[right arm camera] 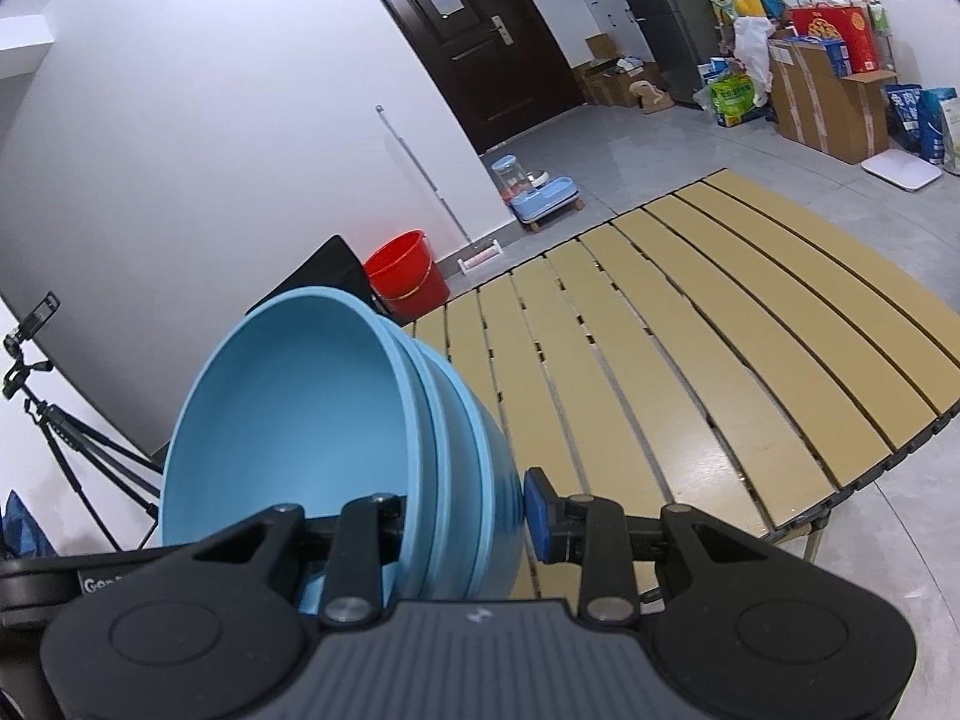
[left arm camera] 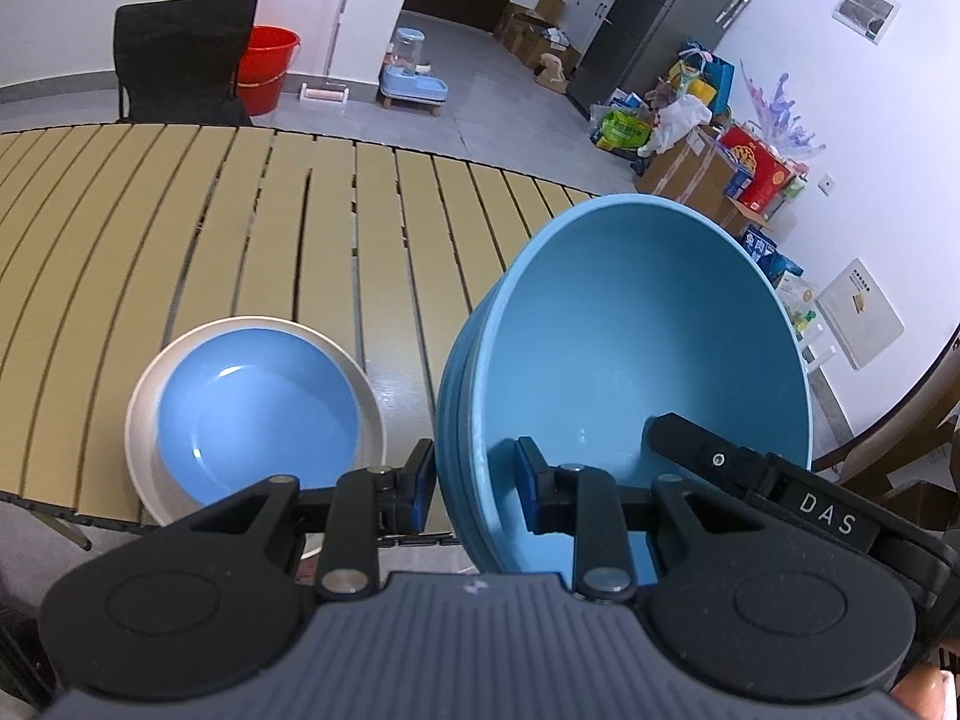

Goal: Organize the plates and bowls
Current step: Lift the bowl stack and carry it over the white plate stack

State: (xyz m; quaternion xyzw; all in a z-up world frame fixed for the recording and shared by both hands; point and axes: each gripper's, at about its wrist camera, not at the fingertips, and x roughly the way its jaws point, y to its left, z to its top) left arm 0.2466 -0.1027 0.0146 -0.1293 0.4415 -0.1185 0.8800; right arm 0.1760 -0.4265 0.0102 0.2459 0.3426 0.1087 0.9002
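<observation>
Blue bowls [left arm camera: 636, 348]: nested stack, tilted, mouths facing the cameras, lifted above the slatted tabletop [left arm camera: 300, 228].
Left tongs [left arm camera: 473, 489]: narrow, clamped on the stack's left rim, one pad inside, one outside.
Right tongs [right arm camera: 465, 519]: narrow, clamped on the opposite rim.
Plates [left arm camera: 255, 414]: blue on white, near left on the tabletop.

**Even indoor light, strong fisheye bend**

Through both my wrist cameras the room is bright and evenly lit, with soft, faint shadows. A white glare patch sits in the blue plate [left arm camera: 255, 414], and a pale sheen lies on the slatted table [right arm camera: 720, 372]. Straight slats bow into curves, corners go dark, and focus stays sharp without motion blur.
</observation>
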